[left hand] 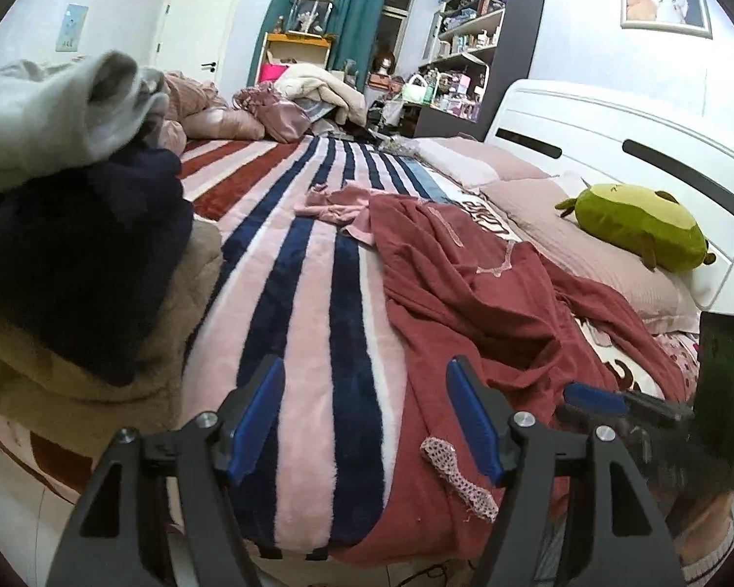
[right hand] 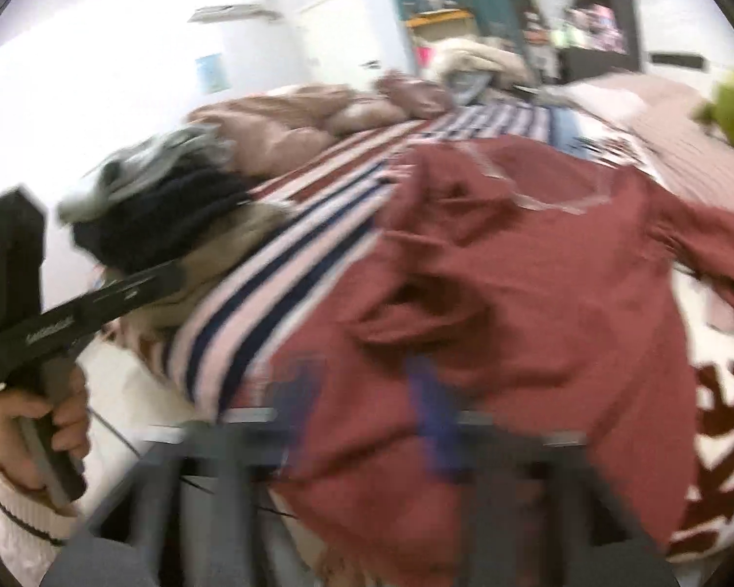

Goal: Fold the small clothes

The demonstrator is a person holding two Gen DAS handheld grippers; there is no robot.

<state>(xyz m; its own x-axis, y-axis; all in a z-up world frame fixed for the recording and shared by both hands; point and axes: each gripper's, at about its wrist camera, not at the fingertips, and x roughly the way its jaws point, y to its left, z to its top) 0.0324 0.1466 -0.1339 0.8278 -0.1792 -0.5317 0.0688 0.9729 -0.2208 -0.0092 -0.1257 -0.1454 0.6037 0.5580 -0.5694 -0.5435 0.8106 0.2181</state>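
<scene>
A dark red garment lies spread and rumpled on the striped blanket, its hem at the bed's near edge. It fills the right wrist view, which is motion-blurred. My left gripper is open and empty, low over the blanket's near edge, just left of the garment. My right gripper hovers over the garment's near hem; its blue fingers stand apart with nothing between them. It also shows at the right of the left wrist view. A small pink garment lies farther up the bed.
A pile of clothes, grey, navy and tan, sits at the bed's left near corner. A green plush toy lies on the pillows by the white headboard. Pink bedding is heaped at the far end.
</scene>
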